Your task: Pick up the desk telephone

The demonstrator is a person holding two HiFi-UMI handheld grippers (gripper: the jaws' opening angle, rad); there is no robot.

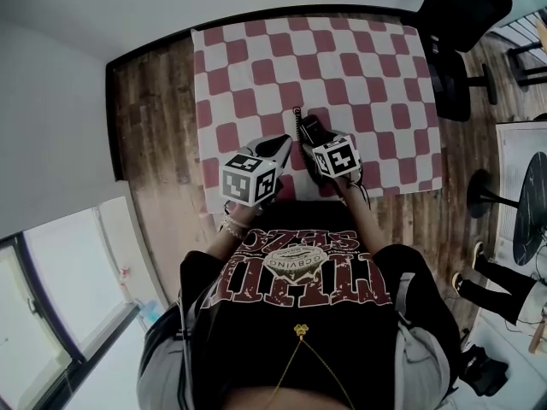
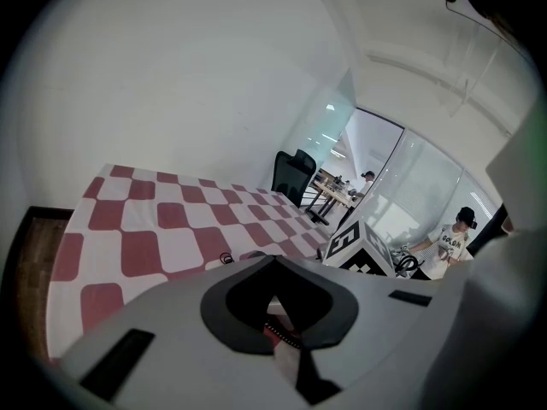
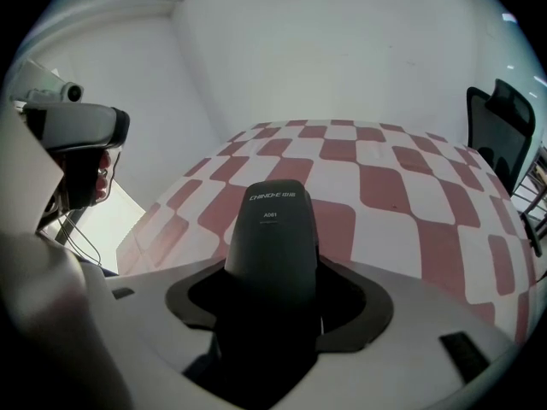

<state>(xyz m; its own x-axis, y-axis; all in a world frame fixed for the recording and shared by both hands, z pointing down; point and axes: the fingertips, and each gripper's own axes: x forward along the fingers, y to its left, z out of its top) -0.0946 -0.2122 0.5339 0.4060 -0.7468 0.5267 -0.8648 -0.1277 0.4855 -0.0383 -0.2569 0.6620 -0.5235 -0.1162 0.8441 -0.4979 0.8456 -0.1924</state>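
Note:
In the right gripper view a black telephone handset [image 3: 273, 220] with small white print stands out forward from my right gripper [image 3: 272, 267], which is shut on it above the checked table [image 3: 402, 186]. From the head view the handset [image 1: 309, 129] shows dark ahead of the right gripper [image 1: 314, 143], and its coiled cord [image 1: 297, 116] trails onto the cloth. My left gripper [image 1: 275, 146] hangs close beside it on the left, over the table's near edge. Its jaws [image 2: 275, 259] are closed together with only a small gap showing cloth below. A bit of cord [image 2: 226, 257] lies just ahead.
The red-and-white checked table [image 1: 256, 58] stands against a white wall on a wooden floor [image 1: 158, 109]. A black office chair [image 1: 453, 67] is at its far right corner. A person's legs [image 1: 504, 289] are at the right, beside a dark round table [image 1: 530, 212].

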